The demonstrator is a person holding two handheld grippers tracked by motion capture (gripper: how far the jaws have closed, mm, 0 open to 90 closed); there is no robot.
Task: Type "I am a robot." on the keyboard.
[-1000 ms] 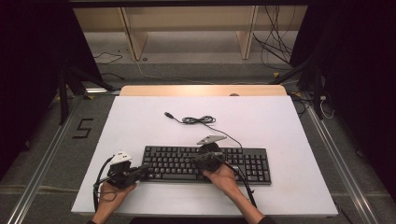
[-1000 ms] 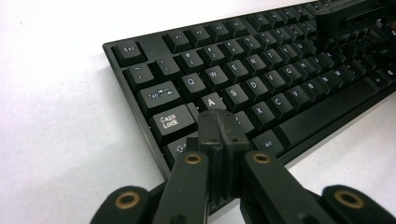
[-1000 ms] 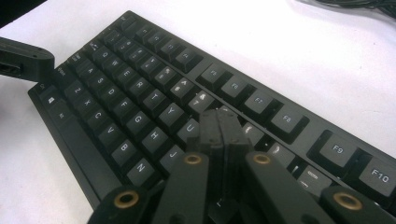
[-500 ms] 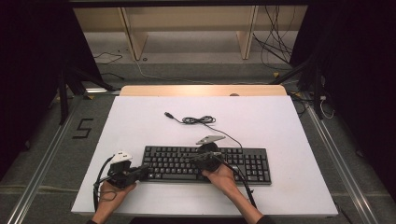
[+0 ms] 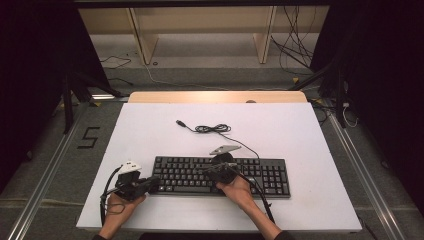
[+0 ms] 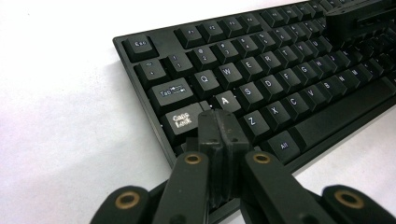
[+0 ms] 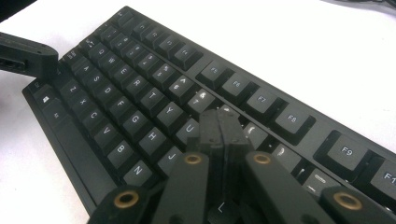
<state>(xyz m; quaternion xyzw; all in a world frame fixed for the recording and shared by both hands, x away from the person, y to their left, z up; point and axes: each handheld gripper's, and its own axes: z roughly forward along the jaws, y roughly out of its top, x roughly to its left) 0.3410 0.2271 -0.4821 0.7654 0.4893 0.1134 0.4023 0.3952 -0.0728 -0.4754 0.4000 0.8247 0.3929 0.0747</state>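
A black keyboard [image 5: 220, 176] lies across the front of the white table [image 5: 280, 130]. My left gripper [image 5: 154, 184] is shut with nothing in it, and its tips [image 6: 219, 122] sit low over the keyboard's [image 6: 280, 79] left end, between Caps Lock and the A key. My right gripper [image 5: 209, 170] is also shut and empty. Its tips [image 7: 222, 119] hover over the keyboard's [image 7: 140, 93] middle rows by the U and J keys. Whether either tip presses a key I cannot tell.
The keyboard's thin black cable [image 5: 214, 129] lies coiled behind it, ending in a USB plug [image 5: 180, 122]. A wooden strip [image 5: 215, 97] borders the table's far edge. Each gripper's black cable loops near the front edge by the person's hands.
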